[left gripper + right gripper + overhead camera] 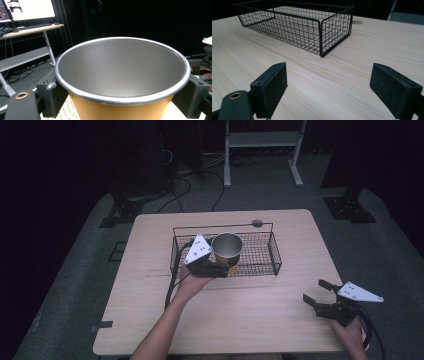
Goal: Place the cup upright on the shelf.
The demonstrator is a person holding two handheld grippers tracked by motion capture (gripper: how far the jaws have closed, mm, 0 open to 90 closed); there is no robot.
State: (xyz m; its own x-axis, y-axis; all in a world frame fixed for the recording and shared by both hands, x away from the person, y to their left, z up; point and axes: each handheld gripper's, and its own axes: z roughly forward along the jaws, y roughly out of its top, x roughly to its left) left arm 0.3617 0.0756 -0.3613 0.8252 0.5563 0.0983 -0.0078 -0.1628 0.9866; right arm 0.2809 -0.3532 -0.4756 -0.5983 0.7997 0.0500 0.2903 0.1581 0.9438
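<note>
I count one cup (226, 247), orange outside and metal inside, and one black wire basket (260, 254). I have two grippers in play: the left gripper (222, 269) and the right gripper (316, 292). There is one wooden table (235, 320), with one round hole (257, 223) near its far edge. Beyond it I see one white rack (262, 140).

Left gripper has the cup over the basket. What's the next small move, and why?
Probably lower the cup straight down: the left gripper grips its orange wall above the wire basket. In the left gripper view mesh shows beneath it. Then open.
</note>
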